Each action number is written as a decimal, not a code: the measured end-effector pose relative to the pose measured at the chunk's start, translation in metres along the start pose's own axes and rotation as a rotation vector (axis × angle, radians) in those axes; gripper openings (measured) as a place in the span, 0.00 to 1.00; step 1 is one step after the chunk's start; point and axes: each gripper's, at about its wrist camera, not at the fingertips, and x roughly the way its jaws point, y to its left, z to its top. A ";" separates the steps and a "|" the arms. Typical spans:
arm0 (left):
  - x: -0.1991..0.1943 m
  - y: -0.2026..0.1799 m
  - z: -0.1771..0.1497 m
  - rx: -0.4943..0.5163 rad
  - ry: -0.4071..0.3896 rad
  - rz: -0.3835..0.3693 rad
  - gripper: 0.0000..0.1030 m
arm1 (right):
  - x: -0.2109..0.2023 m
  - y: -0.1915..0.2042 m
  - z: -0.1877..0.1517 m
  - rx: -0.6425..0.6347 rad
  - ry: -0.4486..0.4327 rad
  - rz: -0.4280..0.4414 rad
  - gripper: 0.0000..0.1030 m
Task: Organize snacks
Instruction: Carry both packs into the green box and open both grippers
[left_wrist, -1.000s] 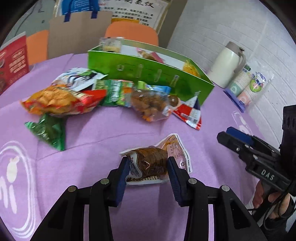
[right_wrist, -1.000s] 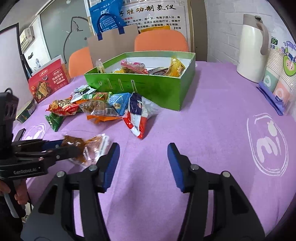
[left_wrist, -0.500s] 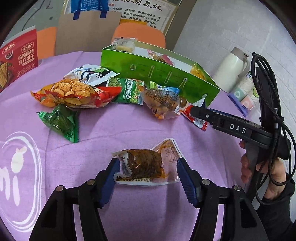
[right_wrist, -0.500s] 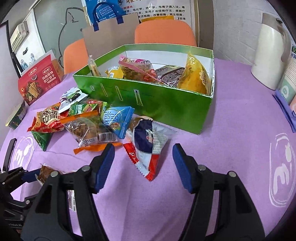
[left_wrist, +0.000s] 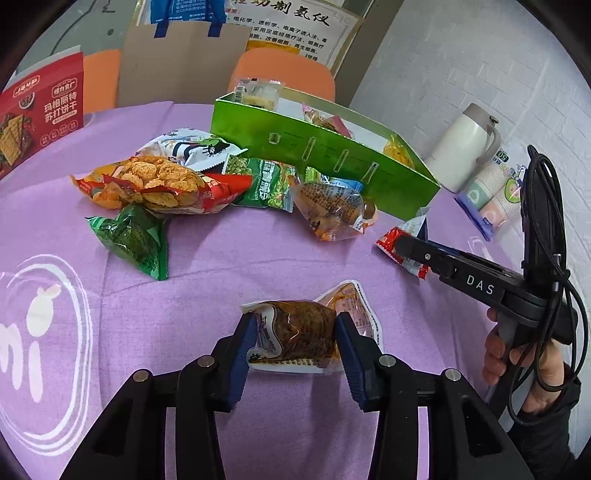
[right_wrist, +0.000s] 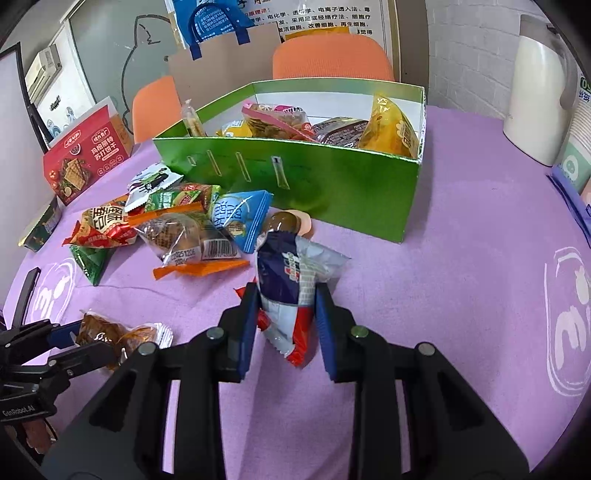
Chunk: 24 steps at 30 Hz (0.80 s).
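Purple cloth (left_wrist: 207, 266): my left gripper (left_wrist: 295, 338) pinches a brown snack packet (left_wrist: 299, 334); my right gripper (right_wrist: 284, 310) pinches a blue-and-red packet (right_wrist: 286, 284).

The left gripper (left_wrist: 295, 338) sits low over the table, its blue pads (left_wrist: 245, 341) pressed against both sides of a brown packet (left_wrist: 299, 332), jaws narrowed onto it. The right gripper (right_wrist: 286, 306) reaches forward and is likewise closed around a blue-and-white packet (right_wrist: 291, 280), both pads touching its sides; from the left wrist view it shows side-on as a black body held by a hand (left_wrist: 517, 350) with a dark sleeve (left_wrist: 546, 435) at the wrist. The two grippers are near each other, the left one showing at the lower left edge of the right wrist view.
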 end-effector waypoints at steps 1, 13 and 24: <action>-0.006 -0.002 0.001 0.003 -0.011 -0.007 0.43 | -0.006 0.001 -0.001 -0.003 -0.011 0.005 0.31; -0.045 -0.037 0.088 0.060 -0.182 -0.055 0.43 | -0.060 0.013 0.041 -0.050 -0.195 0.006 0.31; 0.005 -0.045 0.177 0.032 -0.201 0.002 0.43 | -0.035 -0.001 0.084 -0.047 -0.247 -0.069 0.31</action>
